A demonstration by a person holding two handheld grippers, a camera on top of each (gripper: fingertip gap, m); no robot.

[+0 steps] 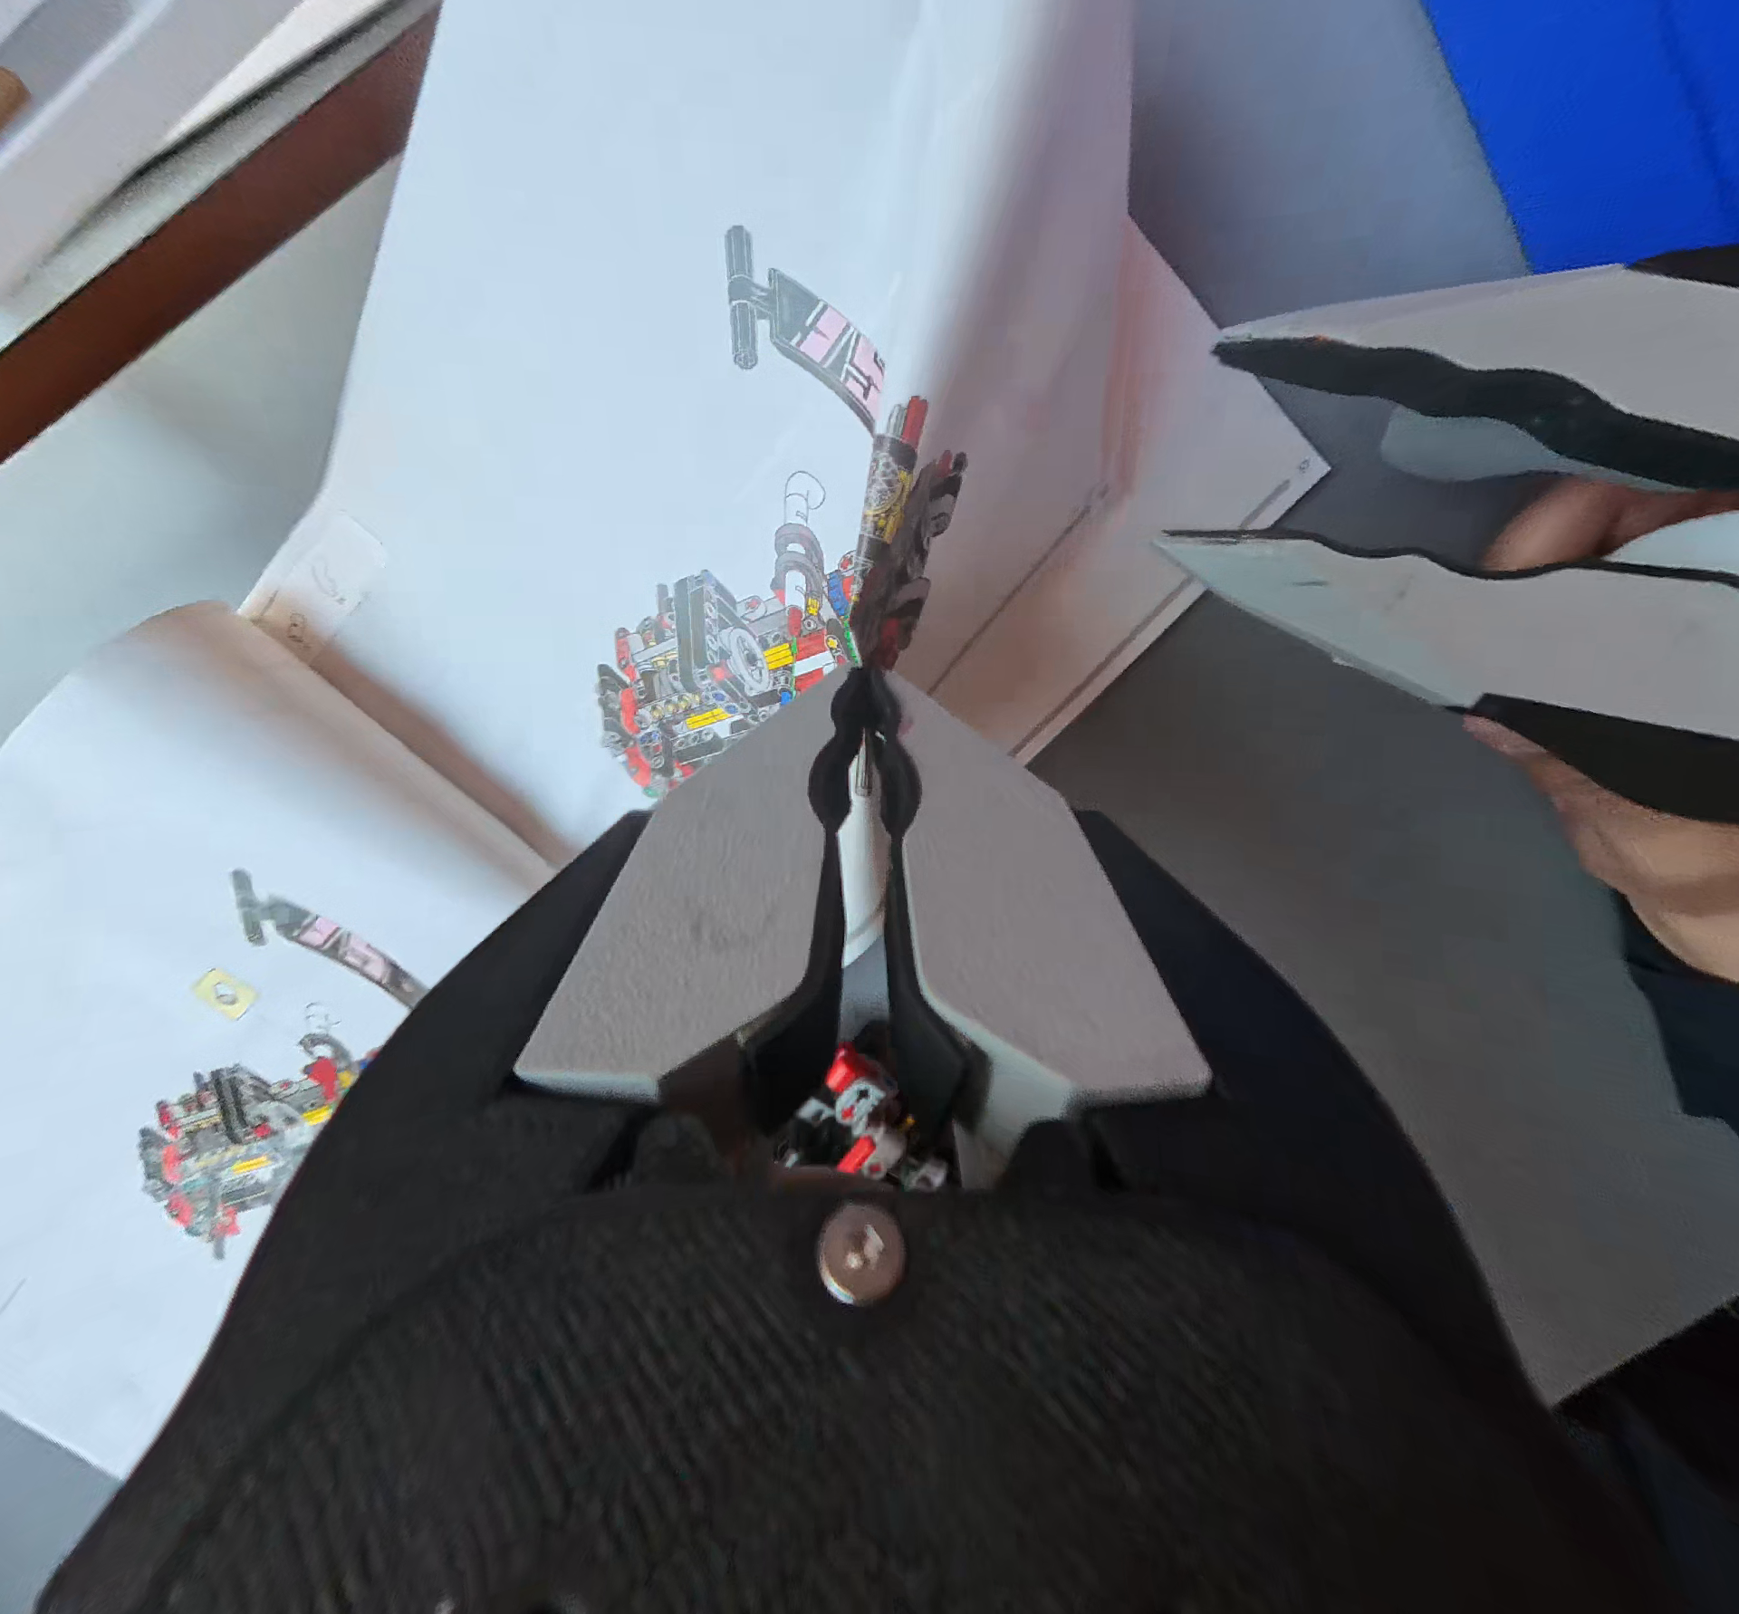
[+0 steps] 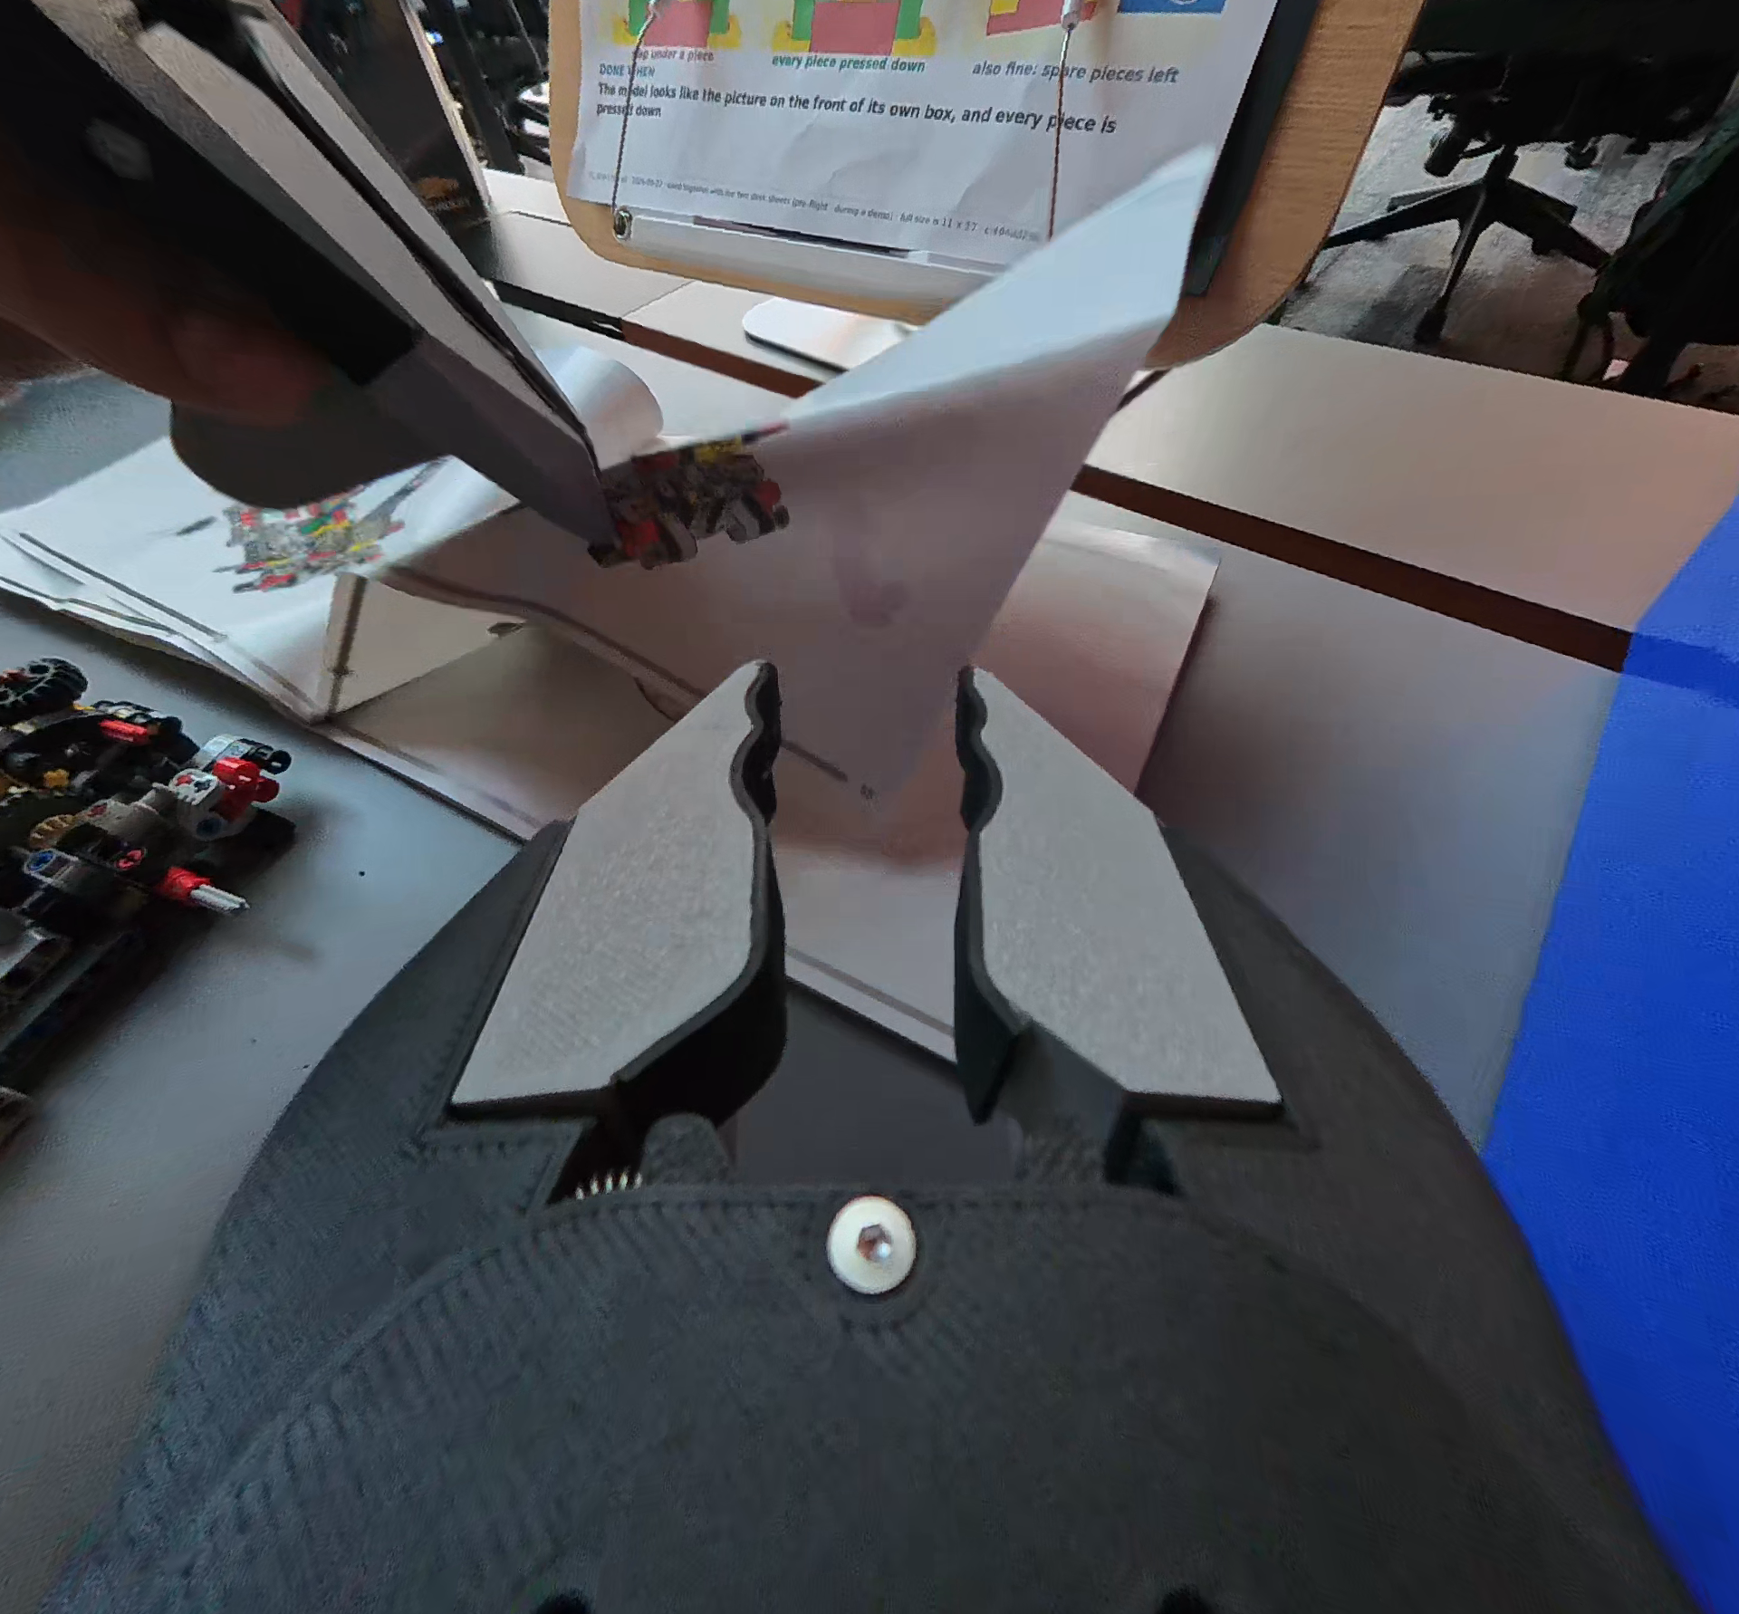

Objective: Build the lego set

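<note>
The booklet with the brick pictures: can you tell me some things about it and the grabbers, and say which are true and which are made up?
1. The left gripper is pinching a page of the booklet. True.
2. The right gripper is shut tight. False: its fingers stand apart, nothing pressed between them.
3. A brick model sits on the table left of the right gripper. True.
4. The lifted page lies flat. False: it is raised and bent.
5. The booklet is closed. False: it lies open.
</note>
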